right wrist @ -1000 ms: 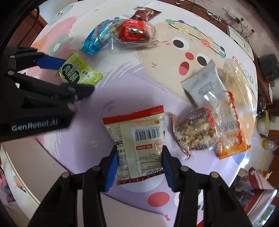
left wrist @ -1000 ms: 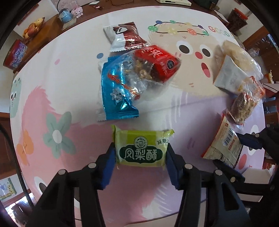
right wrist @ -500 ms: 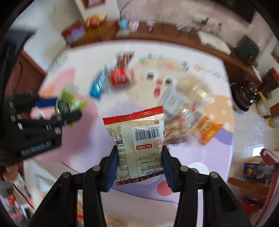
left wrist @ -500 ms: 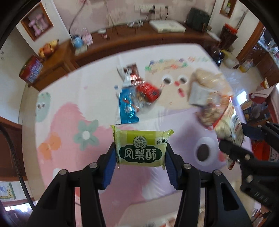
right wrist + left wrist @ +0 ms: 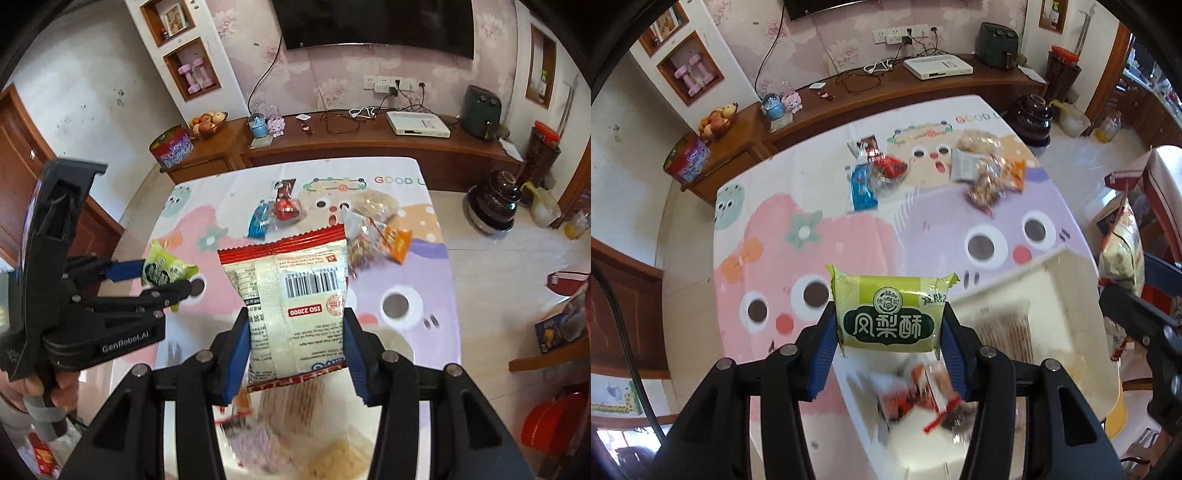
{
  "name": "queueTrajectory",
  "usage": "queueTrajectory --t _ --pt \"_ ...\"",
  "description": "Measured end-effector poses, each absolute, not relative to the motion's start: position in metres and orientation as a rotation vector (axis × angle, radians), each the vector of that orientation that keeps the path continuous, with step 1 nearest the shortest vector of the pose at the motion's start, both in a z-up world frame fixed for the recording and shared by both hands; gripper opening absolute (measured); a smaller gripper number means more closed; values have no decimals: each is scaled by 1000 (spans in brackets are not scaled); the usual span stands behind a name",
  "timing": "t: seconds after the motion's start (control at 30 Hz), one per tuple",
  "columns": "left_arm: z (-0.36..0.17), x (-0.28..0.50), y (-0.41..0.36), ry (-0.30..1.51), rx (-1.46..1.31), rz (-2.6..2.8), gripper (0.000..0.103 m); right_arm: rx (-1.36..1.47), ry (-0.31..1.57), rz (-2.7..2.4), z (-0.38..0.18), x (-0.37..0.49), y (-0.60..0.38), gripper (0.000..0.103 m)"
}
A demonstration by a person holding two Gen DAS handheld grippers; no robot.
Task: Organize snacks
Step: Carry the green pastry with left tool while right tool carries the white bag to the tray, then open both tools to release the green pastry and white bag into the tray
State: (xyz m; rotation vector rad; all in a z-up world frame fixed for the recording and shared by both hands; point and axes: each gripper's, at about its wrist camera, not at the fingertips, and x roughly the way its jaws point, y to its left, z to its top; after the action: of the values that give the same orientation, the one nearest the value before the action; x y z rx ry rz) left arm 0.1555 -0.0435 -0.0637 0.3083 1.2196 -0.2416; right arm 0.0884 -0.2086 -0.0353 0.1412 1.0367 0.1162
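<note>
So far, two packets are off the table and on their way to the bin.

Left gripper [image 5: 888, 328]: its blue fingers [image 5: 824, 345] pinch the green packet [image 5: 889, 314] by its two short ends — held level, up in the air, above the near edge of the white bin [image 5: 1047, 295].

Bin contents: at least one red-and-white packet [image 5: 916, 397] already lies inside under the left gripper; blur hides how many more there are.

Right gripper [image 5: 295, 345]: fingers [image 5: 236, 347] closed on the lower half of the white packet with the red trim [image 5: 291, 302], barcode side toward the camera, hanging over the bin.

Left pile on the table [image 5: 827, 177]: a blue packet [image 5: 862, 186], a red packet [image 5: 892, 166] and a brown packet [image 5: 870, 144], touching or overlapping, at the far side of the cartoon tablecloth.

Right pile: a grey packet [image 5: 964, 168], a clear bag of pale snacks [image 5: 979, 142], a clear bag of nut clusters [image 5: 984, 188] and an orange packet [image 5: 1015, 173], bunched together.

Done: some packets binned, two more lifted.

Left to do: by my reading, drop these two, then fetch the seven or so on the table.

Change since a second ago: both grippers sat low over the table, with the piles filling the view. Both have risen and pulled back toward the near edge — the piles now look small and far, the bin has come into view beneath, and the sideboard and wall show. The grip on each packet is unchanged.
</note>
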Motion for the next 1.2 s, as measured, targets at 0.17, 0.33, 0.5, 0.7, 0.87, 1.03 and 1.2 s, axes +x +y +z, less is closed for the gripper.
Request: queueTrajectory --t 0.17,0.33,0.5,0.7,0.87,1.03,1.2 --pt "-74 123 -42 1265 332 -209 50 110 1022 109 -36 52 -200 47" --pt "-80 93 -38 1291 350 -181 50 108 1016 72 -40 22 -195 47" --pt "-89 70 -38 1313 372 -173 50 98 1023 55 -46 2 -190 47" --pt "-101 48 -41 1337 379 -174 50 89 1041 21 -56 -17 -188 47" --pt "-108 33 -44 1356 386 -178 50 95 1048 -15 -60 -23 -195 47" --pt "-110 26 -46 1356 391 -170 51 86 1051 -17 -61 -27 -197 47" --pt "-109 25 -44 1353 387 -156 51 75 1056 -17 -62 -29 -196 48"
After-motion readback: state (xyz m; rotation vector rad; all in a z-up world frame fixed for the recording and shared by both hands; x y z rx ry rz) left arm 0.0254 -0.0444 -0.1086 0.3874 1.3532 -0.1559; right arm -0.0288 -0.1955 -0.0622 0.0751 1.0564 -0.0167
